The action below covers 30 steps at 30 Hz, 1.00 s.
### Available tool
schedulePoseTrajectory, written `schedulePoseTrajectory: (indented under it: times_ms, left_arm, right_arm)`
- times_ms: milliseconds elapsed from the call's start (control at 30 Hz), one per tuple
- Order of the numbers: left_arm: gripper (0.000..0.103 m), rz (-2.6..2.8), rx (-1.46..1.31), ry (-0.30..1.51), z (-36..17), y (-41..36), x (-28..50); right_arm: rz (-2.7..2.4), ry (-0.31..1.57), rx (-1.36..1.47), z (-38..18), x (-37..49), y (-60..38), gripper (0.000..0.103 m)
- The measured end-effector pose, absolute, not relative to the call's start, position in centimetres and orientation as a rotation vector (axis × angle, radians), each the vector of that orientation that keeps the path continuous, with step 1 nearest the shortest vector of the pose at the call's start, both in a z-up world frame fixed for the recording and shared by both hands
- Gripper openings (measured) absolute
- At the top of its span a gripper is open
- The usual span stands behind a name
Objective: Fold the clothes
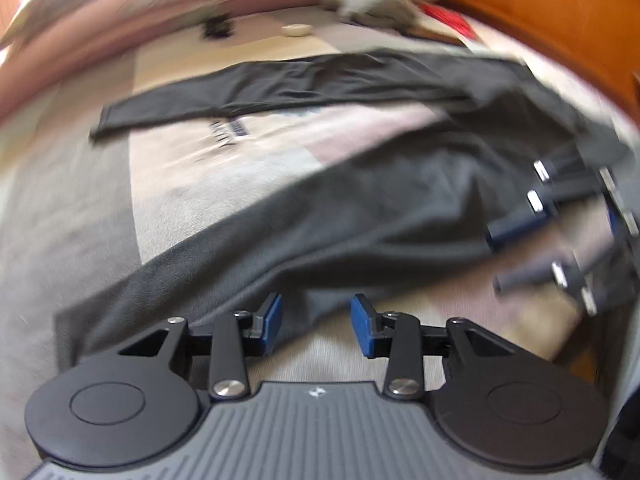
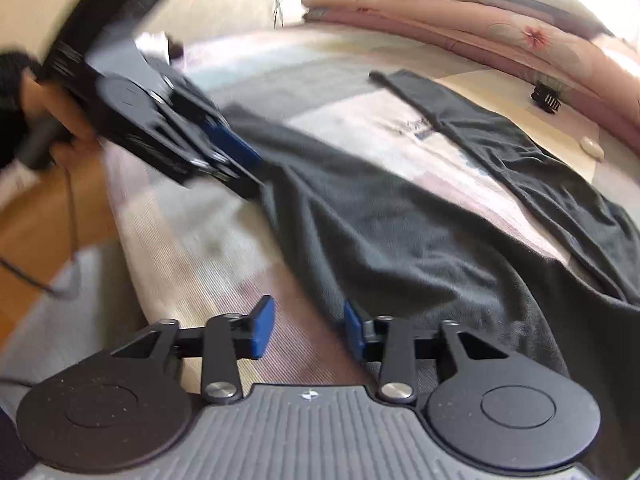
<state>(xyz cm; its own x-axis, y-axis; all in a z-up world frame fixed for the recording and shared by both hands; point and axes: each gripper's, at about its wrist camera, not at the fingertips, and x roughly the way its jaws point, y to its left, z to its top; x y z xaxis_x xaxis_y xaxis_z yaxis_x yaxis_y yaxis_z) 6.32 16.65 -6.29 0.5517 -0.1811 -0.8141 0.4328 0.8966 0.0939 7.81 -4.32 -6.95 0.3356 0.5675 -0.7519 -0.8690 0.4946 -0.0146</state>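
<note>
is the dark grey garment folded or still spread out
Spread out, not folded: the dark grey garment lies open across the bed, with one long part stretched flat.

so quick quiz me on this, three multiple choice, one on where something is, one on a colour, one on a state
1. Where is the small black object?
a) on the bed, next to the folded pink quilt
b) on top of the garment
c) on the floor

2. What colour are the pads on the right gripper jaws?
a) red
b) blue
c) white

3. How does the dark grey garment lie?
a) folded into a neat square
b) hung on a hanger
c) spread out on the bed, its two long parts apart

Answers: 1 a, it sits on the sheet at the quilt's edge, clear of the garment; 2 b, both pads show bright blue against the black links; 3 c, bare sheet shows between its two long parts.
</note>
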Motion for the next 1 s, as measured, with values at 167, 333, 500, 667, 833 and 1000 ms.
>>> schedulePoseTrajectory:
  times_ms: [167, 333, 500, 667, 833, 1000]
  left_arm:
    - [0.042, -0.399, 0.441, 0.864, -7.2, 14.4, 5.2]
    - [0.042, -0.369, 0.744, 0.746, -8.8, 11.5, 5.1]
    - [0.044, -0.378, 0.949, 0.644, -9.9, 10.9, 4.4]
    - [0.044, -0.327, 1.094, 0.599, -10.9, 11.6, 3.0]
    - [0.044, -0.309, 1.154, 0.560, -11.5, 11.5, 1.9]
    - [0.043, -0.346, 1.211, 0.489, -12.3, 8.8, 1.7]
  right_arm:
    - [0.909, 0.708, -0.545, -7.5, 8.0, -3.6, 0.009]
    - [0.903, 0.733, -0.469, -6.7, 8.6, -4.2, 0.007]
    - [0.854, 0.758, -0.407, -6.5, 9.5, -5.2, 0.007]
    - [0.797, 0.767, -0.468, -7.0, 9.1, -6.6, 0.015]
    - [0.773, 0.740, -0.577, -7.2, 6.6, -9.1, 0.030]
    - [0.725, 0.663, -0.740, -7.9, 4.3, -10.4, 0.045]
